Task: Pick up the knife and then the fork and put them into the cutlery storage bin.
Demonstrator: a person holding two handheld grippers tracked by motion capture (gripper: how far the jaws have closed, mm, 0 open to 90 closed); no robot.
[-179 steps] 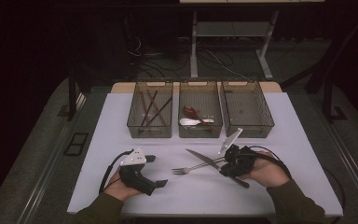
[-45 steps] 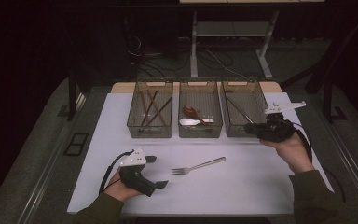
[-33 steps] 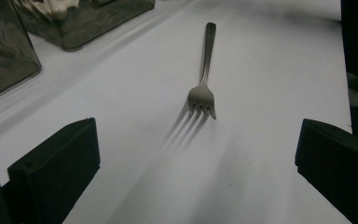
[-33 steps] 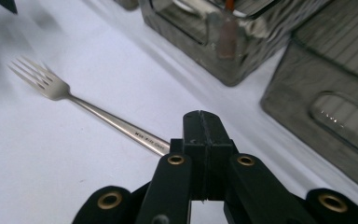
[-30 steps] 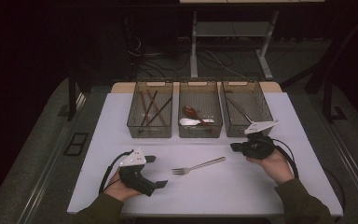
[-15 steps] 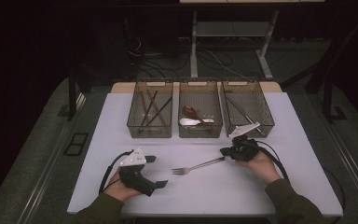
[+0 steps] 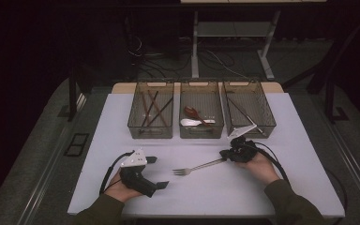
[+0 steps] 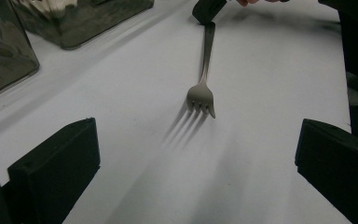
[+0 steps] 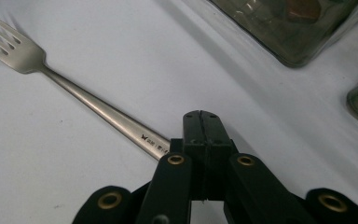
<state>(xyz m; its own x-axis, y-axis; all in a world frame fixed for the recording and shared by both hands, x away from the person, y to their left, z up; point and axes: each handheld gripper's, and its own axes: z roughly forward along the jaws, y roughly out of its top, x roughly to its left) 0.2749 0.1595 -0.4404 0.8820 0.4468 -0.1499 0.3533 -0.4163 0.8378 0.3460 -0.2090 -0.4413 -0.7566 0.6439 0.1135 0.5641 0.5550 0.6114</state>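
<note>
Steel fork (image 7: 198, 167) lies on the white surface (image 7: 309, 178) | right gripper (image 7: 224, 155) back from the right bin (image 7: 248, 108), jaws clamped on its handle end | left gripper (image 7: 155, 172) idle, jaws apart | fork looks next for sorting

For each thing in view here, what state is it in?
fork: flat on the table, handle end under the right jaws.
right hand-held gripper: jaws shut, over the fork's handle.
left hand-held gripper: jaws open, nothing between them.
right bin: holds a knife.
middle bin: holds spoons.
</note>
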